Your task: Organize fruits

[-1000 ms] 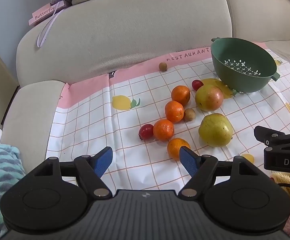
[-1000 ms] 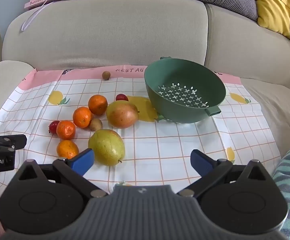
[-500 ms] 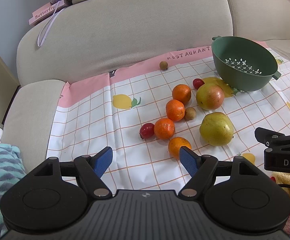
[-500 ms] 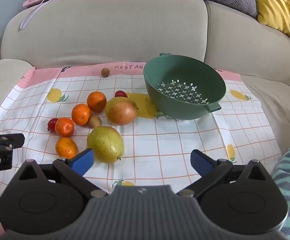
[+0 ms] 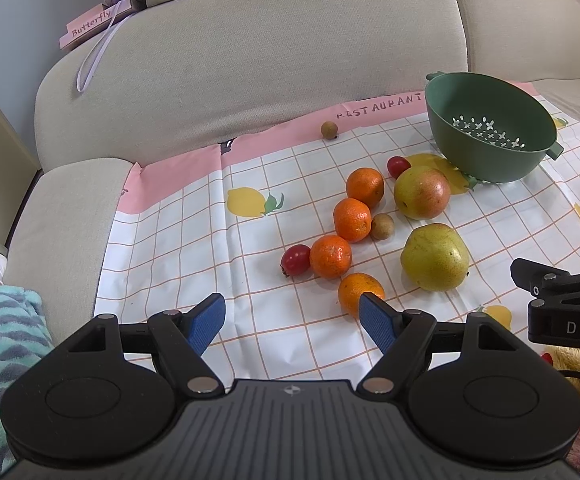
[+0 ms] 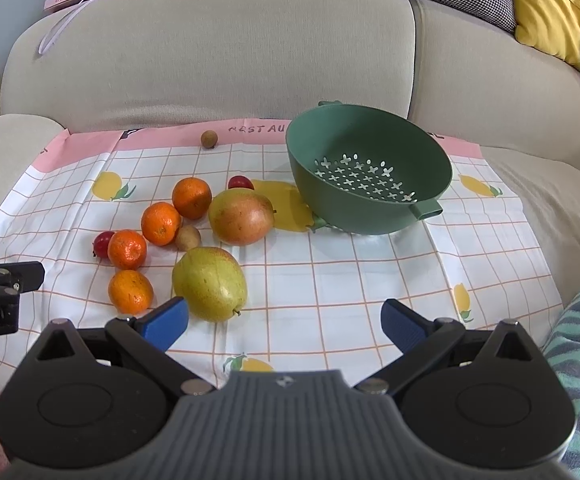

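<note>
Colander [image 6: 370, 172]: green, tilted, mouth facing 7 o'clock, handle [image 6: 426, 211] toward 5 o'clock; on cloth [image 6: 330, 280] at 1 o'clock.
Fruit: 4 oranges [image 6: 192, 197], 2 tomatoes [image 6: 240, 182], mango [image 6: 241, 217], all on cloth at 10 o'clock.
Pear [image 6: 209, 283]: long axis 11 to 5 o'clock, stem toward 5.
Left gripper [image 5: 292, 322]: fingers spread, empty.
Right gripper [image 6: 284, 322]: fingers spread, empty.
</note>
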Motion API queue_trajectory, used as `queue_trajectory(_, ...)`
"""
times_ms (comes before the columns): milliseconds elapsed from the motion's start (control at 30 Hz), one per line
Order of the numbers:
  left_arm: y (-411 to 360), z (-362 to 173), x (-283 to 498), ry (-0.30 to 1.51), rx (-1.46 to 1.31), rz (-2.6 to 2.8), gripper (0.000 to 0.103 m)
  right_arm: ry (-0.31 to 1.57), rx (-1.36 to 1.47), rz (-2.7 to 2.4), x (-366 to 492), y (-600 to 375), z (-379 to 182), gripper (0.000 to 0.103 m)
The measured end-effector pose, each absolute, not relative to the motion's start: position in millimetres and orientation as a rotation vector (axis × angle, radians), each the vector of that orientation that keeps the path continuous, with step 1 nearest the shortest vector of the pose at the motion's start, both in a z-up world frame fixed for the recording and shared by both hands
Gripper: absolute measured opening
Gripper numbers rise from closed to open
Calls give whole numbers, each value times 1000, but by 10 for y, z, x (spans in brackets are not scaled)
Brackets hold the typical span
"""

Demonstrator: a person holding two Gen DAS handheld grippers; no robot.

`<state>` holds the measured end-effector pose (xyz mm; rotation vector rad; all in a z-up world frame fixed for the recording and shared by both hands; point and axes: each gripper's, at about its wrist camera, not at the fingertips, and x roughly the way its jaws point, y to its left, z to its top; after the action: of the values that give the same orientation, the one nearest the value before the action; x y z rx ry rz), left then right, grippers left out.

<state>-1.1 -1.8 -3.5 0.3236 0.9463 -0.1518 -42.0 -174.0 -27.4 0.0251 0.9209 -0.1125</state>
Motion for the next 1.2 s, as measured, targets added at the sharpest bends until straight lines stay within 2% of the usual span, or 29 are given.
queue_trajectory(1200,13,-26,-2,944,321,-150,89,934,23,-109,-434,-1722,-311,99)
